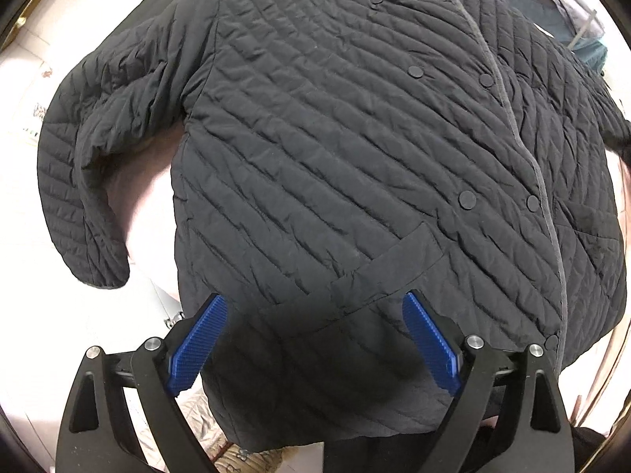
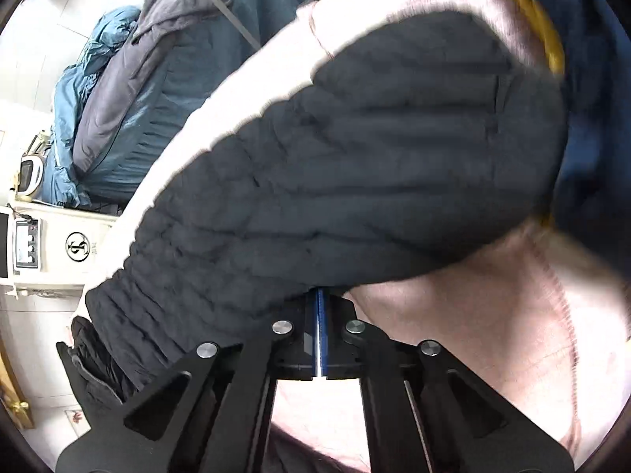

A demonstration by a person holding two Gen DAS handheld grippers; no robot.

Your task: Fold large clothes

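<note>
Matt black quilted cloth, puffy and creased, on the jacket (image 1: 335,149), with dull smooth snap buttons (image 1: 467,199). Ribbed blue plastic pads (image 1: 201,339) and matt black plastic frames with shiny metal pins (image 1: 153,343) on the left hand-held gripper (image 1: 315,339). Soft pink knitted cloth (image 2: 493,299) underneath.

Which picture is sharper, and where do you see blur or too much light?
Left wrist view: sharp quilting on the black jacket, bed surface overexposed at left. Right wrist view: the sleeve is motion-blurred at its edges, pink cloth washed out.
</note>
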